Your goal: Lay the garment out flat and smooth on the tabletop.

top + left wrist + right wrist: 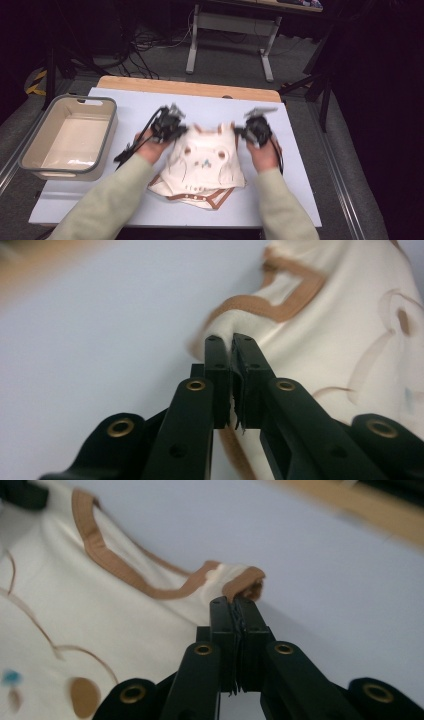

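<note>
A cream baby bodysuit (205,160) with brown trim and a printed face lies on the white table top (130,112), its top end lifted. My left gripper (176,129) is shut on the garment's left shoulder; in the left gripper view the jaws (230,342) pinch a fold of the cream cloth (320,340) beside the brown edging. At the other shoulder my right gripper (245,131) is shut too, its jaws (234,602) clamped on the brown-trimmed strap end (242,582). The bodysuit's lower end with its snap flap (202,199) rests on the table near the front edge.
A grey bin (67,135) with a pale inside stands at the table's left edge. A wooden strip (190,87) runs along the far edge. Beyond it are a white desk frame (232,30) and cables on the floor.
</note>
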A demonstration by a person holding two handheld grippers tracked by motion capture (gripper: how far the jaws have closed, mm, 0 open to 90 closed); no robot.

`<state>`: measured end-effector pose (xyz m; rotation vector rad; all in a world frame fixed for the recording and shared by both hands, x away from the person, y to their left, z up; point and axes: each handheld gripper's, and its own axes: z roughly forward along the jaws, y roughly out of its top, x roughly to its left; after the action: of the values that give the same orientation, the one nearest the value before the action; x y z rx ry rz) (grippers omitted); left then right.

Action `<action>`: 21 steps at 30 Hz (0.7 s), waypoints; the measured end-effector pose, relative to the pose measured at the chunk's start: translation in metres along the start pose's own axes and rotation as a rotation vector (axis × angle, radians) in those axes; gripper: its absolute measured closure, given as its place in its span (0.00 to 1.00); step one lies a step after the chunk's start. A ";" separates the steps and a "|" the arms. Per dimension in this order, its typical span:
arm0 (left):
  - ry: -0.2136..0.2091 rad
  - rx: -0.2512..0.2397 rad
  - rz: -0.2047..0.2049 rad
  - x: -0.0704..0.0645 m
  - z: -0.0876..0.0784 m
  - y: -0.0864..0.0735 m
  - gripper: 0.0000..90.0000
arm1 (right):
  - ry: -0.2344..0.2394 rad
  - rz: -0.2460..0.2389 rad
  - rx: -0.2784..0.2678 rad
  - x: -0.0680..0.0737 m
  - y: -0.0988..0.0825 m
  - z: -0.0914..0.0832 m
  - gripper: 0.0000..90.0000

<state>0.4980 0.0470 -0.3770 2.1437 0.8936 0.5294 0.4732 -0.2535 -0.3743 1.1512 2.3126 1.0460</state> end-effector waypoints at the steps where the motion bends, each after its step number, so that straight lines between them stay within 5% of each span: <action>1: 0.001 -0.011 -0.091 0.015 0.007 0.008 0.77 | -0.013 0.076 -0.097 -0.021 0.014 0.013 0.86; 2: -0.029 -0.003 -0.141 0.022 0.010 0.010 0.59 | -0.083 0.118 -0.102 -0.031 0.020 0.023 0.63; 3: -0.048 0.028 -0.143 0.028 0.010 0.008 0.55 | -0.099 0.151 -0.095 -0.037 0.022 0.028 0.60; 4: -0.041 0.046 -0.119 0.028 0.008 0.002 0.57 | -0.077 0.178 -0.092 -0.039 0.020 0.030 0.62; 6: -0.037 0.065 -0.098 0.028 0.005 -0.019 0.56 | -0.117 0.103 -0.094 -0.032 0.009 0.024 0.60; 8: -0.076 0.097 -0.141 0.031 0.004 -0.039 0.58 | -0.123 0.079 -0.104 -0.029 -0.006 0.014 0.59; 12: -0.184 0.116 -0.211 0.024 -0.003 -0.067 0.60 | -0.057 0.126 -0.110 -0.023 -0.037 -0.005 0.58; 17: -0.211 0.131 -0.122 -0.004 -0.020 -0.086 0.60 | 0.002 0.059 -0.098 0.002 -0.064 -0.021 0.58; 21: -0.241 0.129 -0.064 -0.015 -0.036 -0.094 0.61 | 0.045 -0.079 -0.027 0.024 -0.077 -0.021 0.57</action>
<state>0.4264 0.0984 -0.4272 2.2284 0.8767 0.1794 0.4052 -0.2741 -0.4174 1.0277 2.3506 1.0808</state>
